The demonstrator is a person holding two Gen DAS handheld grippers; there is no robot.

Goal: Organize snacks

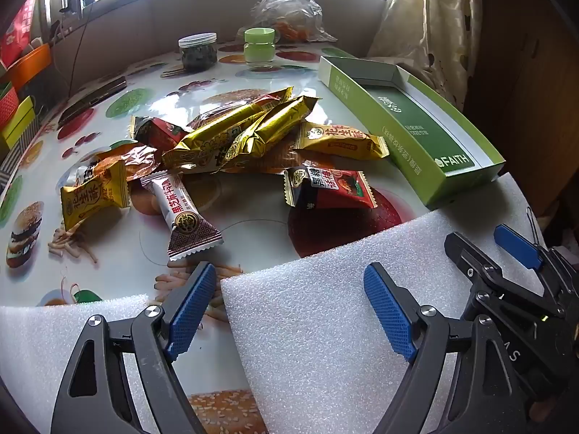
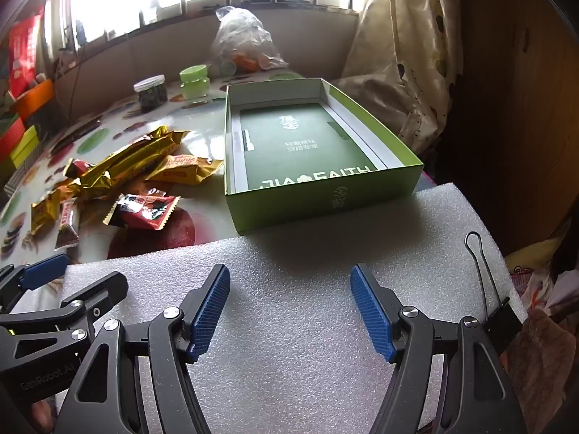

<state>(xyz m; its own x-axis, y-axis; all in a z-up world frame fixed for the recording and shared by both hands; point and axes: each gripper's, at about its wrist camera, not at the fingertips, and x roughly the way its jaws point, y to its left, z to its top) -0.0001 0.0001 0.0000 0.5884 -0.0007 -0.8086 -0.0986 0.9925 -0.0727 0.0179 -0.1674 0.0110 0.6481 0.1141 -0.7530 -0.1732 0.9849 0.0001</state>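
Zero snacks are sitting in the box (image 2: 318, 195) so far, so the job looks like it's barely starting. All the snacks (image 1: 231, 152) are lying in a loose pile around the middle of the tabletop (image 1: 260, 83), gold bars stacked on top, with a red pack (image 1: 327, 188) lying a bit apart on the side toward the box. That green box is sitting open along the right edge of the tabletop with only a green printed insert showing inside. Both grippers are hanging over the foam sheet (image 2: 307, 311) at the near edge: the left gripper (image 1: 291, 313) has its fingers spread wide with nothing between them, and the right gripper (image 2: 289, 313) is just as wide apart and empty. My guess is every single pack is waiting to be moved, and that red one looks like the easiest first grab.
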